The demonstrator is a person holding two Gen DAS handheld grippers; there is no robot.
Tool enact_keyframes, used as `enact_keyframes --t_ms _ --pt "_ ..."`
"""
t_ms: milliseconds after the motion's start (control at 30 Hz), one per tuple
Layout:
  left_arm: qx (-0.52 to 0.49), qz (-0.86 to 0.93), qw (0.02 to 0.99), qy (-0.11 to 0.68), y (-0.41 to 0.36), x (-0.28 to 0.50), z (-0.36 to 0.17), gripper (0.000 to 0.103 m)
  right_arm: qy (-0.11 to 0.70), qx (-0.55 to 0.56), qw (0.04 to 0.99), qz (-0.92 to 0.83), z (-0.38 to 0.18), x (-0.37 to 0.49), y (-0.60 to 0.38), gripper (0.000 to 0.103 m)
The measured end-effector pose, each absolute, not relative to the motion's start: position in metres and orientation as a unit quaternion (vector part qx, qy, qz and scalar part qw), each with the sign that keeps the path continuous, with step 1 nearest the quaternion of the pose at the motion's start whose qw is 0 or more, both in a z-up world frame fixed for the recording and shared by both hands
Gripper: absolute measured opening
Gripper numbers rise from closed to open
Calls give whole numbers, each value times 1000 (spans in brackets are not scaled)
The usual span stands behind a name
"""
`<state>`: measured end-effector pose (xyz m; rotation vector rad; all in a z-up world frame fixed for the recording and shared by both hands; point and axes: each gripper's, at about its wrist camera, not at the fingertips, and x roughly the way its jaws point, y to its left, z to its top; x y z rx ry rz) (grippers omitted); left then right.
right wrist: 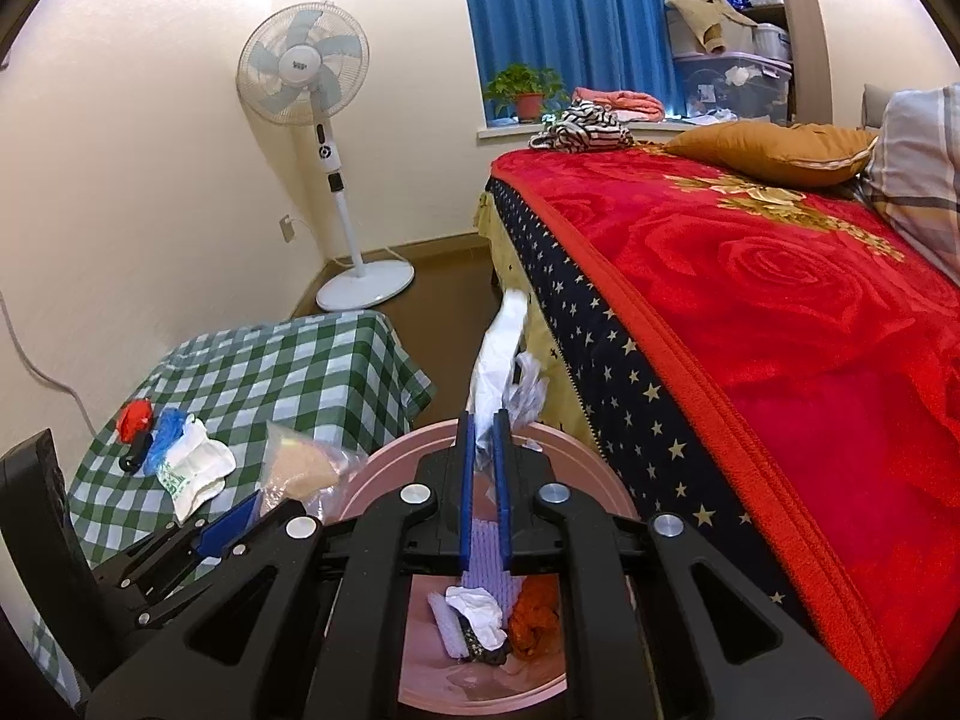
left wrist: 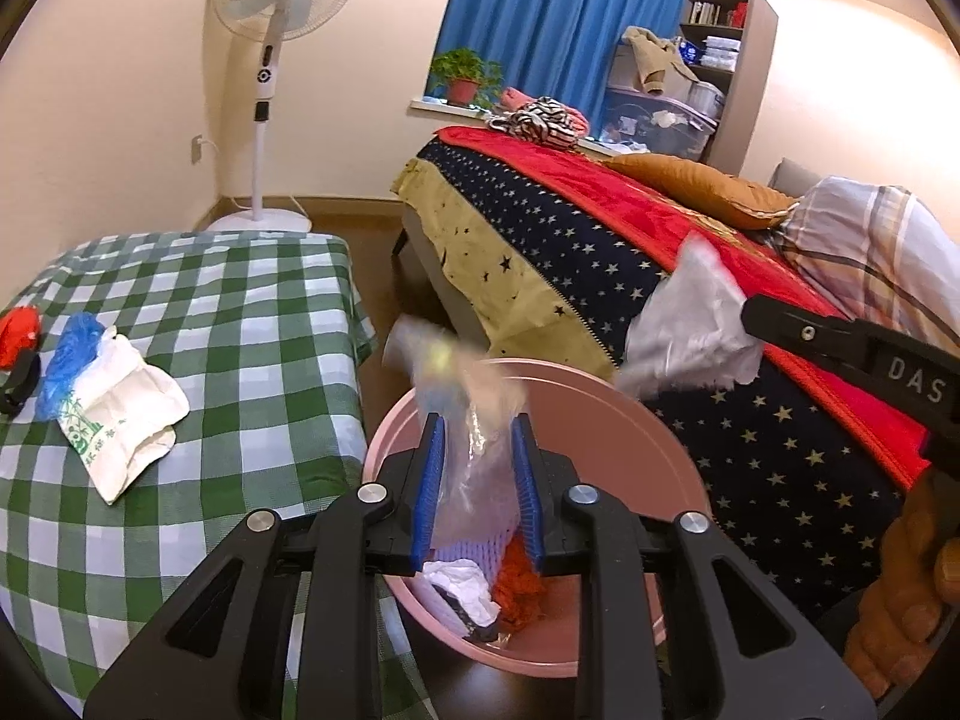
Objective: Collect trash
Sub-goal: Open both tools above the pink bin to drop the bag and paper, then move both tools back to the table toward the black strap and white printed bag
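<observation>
A pink bin (left wrist: 600,420) stands on the floor between the checked table and the bed, with white paper, an orange scrap and lilac foam netting inside. Above it, my left gripper (left wrist: 478,426) is shut on a clear plastic bag (left wrist: 474,468) that reaches past the fingertips, its top blurred. Over the same bin (right wrist: 600,480), my right gripper (right wrist: 483,420) is shut on a white plastic bag (right wrist: 498,354) that sticks up from its blue pads. On the table lie a white paper bag with green print (left wrist: 126,420), a blue plastic scrap (left wrist: 69,354) and a red item (left wrist: 18,333).
The green checked table (left wrist: 240,312) is on the left and the bed with a red blanket (right wrist: 780,312) on the right. A standing fan (left wrist: 264,90) is in the far corner. A person's hand (left wrist: 900,600) holds the right gripper. Brown floor lies behind the bin.
</observation>
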<state>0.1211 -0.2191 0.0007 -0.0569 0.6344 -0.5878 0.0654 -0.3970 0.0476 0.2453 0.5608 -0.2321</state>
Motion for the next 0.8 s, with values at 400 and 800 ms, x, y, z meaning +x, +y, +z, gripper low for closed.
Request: enact_keyframes --t_ms 400,800 --pt "-44 -256 922 289 -165 115 14 34 271 109 953 -86 49 62 -373 28" --pt "-58 -141 954 259 -64 140 29 29 255 111 960 -19 52 74 -332 28"
